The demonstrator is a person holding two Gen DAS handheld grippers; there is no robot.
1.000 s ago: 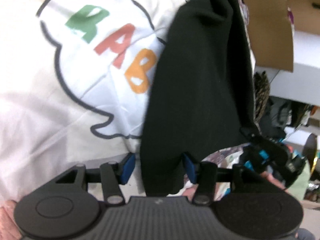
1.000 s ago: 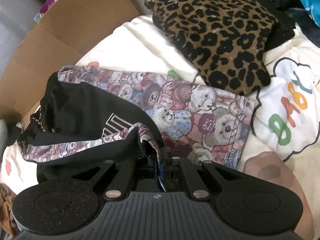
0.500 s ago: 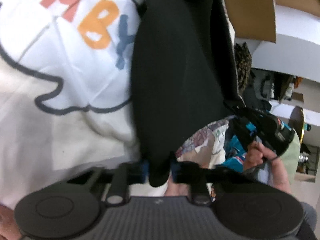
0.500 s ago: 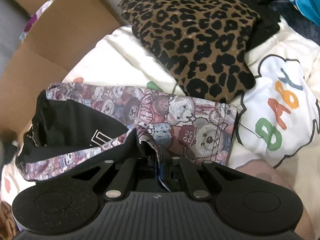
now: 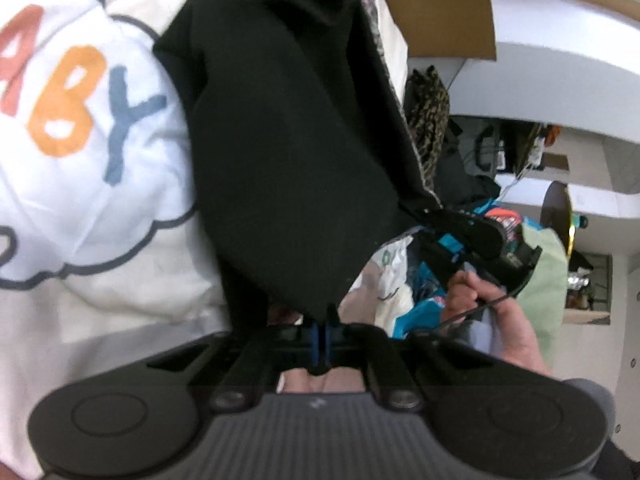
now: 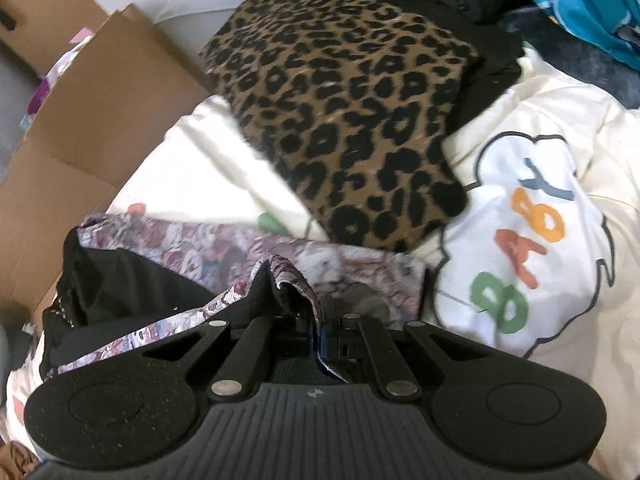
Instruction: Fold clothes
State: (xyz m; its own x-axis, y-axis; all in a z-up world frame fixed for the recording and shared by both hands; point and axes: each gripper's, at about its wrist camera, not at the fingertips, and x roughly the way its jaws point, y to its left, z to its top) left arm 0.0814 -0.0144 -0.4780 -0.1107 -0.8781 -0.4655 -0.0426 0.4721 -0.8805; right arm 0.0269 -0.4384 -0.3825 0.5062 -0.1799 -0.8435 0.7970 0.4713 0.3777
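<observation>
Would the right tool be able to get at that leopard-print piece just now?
Probably not right away. The right tool is shut on the bear-print garment, so it is occupied. The leopard-print piece lies uncovered ahead on the white bedding, with nothing blocking the way.

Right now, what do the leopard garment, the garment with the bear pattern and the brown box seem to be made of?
Leopard garment: it looks like a thick, matte, slightly fuzzy knit or fleece; the spot edges are soft. Bear-pattern garment: seemingly a woven, tapestry-like cloth with a smooth black lining, shown where it turns over; the exact fibre cannot be told. Brown box: corrugated cardboard by its look, plain, matte, with stiff creased flaps.
</observation>
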